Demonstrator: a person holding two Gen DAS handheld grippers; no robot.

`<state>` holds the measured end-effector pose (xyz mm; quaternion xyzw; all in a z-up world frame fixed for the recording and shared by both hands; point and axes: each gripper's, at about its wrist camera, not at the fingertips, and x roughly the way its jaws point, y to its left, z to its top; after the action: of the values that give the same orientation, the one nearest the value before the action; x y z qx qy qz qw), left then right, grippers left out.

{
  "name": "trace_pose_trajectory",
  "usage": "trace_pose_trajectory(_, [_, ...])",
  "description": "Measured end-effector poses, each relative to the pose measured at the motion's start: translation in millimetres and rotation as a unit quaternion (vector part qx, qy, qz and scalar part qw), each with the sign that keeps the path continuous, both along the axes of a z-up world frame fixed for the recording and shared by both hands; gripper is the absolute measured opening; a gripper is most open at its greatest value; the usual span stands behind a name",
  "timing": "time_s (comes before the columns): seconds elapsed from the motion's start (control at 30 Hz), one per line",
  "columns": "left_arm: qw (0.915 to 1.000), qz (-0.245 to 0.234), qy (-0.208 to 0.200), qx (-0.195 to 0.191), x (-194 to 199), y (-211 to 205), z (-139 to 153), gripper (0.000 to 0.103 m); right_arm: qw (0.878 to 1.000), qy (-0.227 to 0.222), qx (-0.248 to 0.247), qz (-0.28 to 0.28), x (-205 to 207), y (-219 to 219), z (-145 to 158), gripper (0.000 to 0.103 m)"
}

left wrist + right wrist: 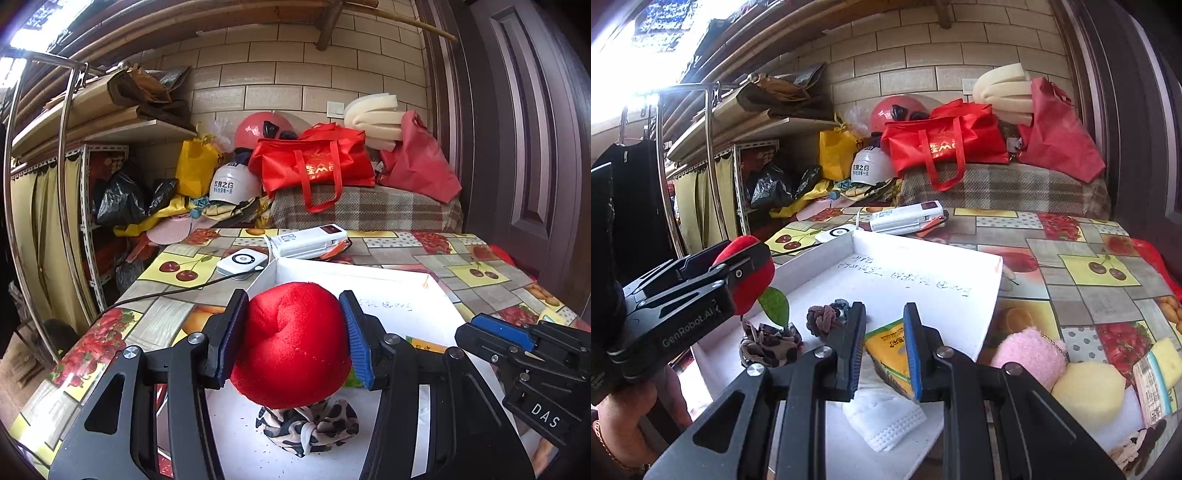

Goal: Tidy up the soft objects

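- We hold the red plush apple (291, 347) in the left gripper (293, 339), its two blue pads pressed into the sides so the plush bulges between them.
- The apple hangs above the white tray (402, 299), directly over a leopard-print scrunchie (308, 424) lying on the tray floor.
- To finish this step well, we judge that we should lower the apple onto a bare patch of the tray beside the scrunchie, not on top of it, and only then ease the pads apart, since a round plush could roll off a lump.
- We keep the squeeze light; the toy dents easily and needs little force.
- The right gripper (884, 347) has its fingers parted and grips nothing; it hovers low over a yellow packet (886, 341) and a white face mask (882, 417) in the tray.
- The apple looks fuzzy and bright red, with a dimple and seam on its top; from the right wrist view a green leaf (774, 305) hangs beneath it.
- A pink puff (1030, 350) and a yellow sponge (1087, 393) wait on the table (1082, 236), outside the tray.
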<state>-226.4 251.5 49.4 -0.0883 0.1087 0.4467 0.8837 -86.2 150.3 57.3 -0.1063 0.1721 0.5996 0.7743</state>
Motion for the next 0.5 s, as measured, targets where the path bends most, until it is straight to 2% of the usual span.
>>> trace_pose_trajectory(0.1, [1.0,-0.003,0.002,0.005,1,-2,0,0.051,1.0,-0.008,0.018,-0.01,-2,-9,2,0.02])
trace_pose_trajectory(0.2, [0.9999,-0.009,0.005,0.012,1,-7,1,0.051,1.0,-0.02,0.004,-0.006,-7,-27,3,0.021])
trace_pose_trajectory(0.27, [0.9998,-0.012,0.008,0.017,3,-10,2,0.051,1.0,-0.012,-0.012,0.001,-3,-44,3,0.044])
trace_pose_trajectory(0.3, [0.9997,-0.013,0.008,0.017,3,-11,2,0.051,1.0,-0.003,-0.02,0.0,3,-63,3,0.072])
trace_pose_trajectory(0.33, [0.9997,-0.014,0.008,0.017,3,-11,2,0.051,1.0,0.0,-0.023,-0.004,7,-75,3,0.084])
trace_pose_trajectory(0.43, [0.9997,-0.018,0.006,0.013,2,-12,2,0.051,0.999,0.0,-0.043,-0.014,26,-113,6,0.084])
trace_pose_trajectory(0.5, [0.9997,-0.022,0.007,0.013,2,-13,2,0.051,0.997,0.021,-0.071,0.015,42,-125,3,0.084])
